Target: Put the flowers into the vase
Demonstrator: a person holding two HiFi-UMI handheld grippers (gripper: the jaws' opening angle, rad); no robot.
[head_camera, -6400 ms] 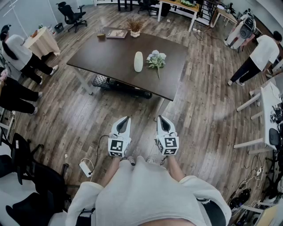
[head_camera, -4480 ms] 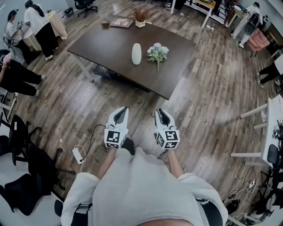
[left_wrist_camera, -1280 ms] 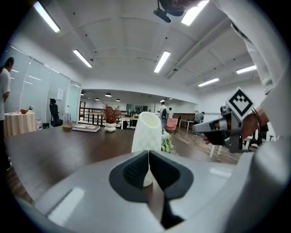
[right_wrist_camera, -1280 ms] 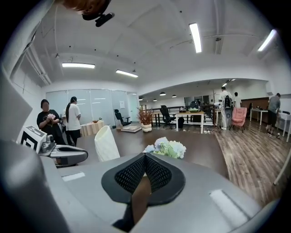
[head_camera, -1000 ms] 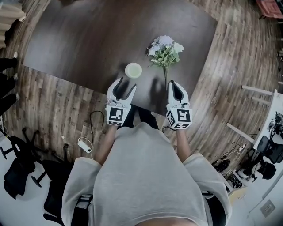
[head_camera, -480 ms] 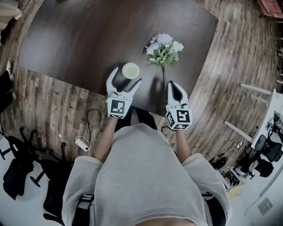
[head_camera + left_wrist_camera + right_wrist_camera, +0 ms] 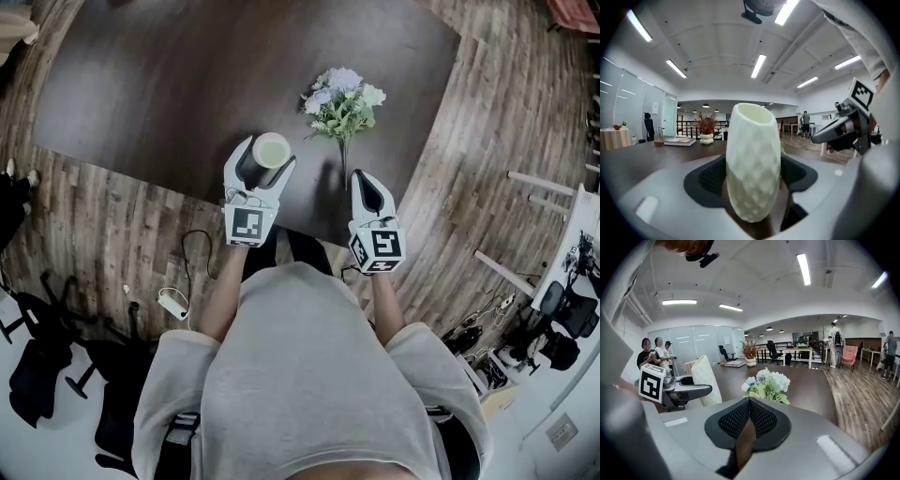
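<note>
A cream, faceted vase (image 7: 271, 150) stands near the front edge of the dark table (image 7: 169, 84). My left gripper (image 7: 266, 155) has just been closing its jaws, with the vase (image 7: 752, 159) between them and the pads against both its sides. A bunch of pale blue and white flowers (image 7: 343, 98) lies on the table to the vase's right, stem toward me. My right gripper (image 7: 364, 178) is shut and empty, just short of the stem's end. In the right gripper view the flowers (image 7: 768, 383) lie straight ahead and the vase (image 7: 707, 380) is at the left.
A potted dried plant (image 7: 706, 129) and a book (image 7: 680, 140) sit at the table's far side. Several people (image 7: 656, 350) stand beyond the table. A power strip with its cable (image 7: 172, 302) lies on the wooden floor at my left.
My left gripper moved forward until its jaws enclosed the vase, opening wide and then narrowing onto it. The right gripper stayed where it was, shut.
</note>
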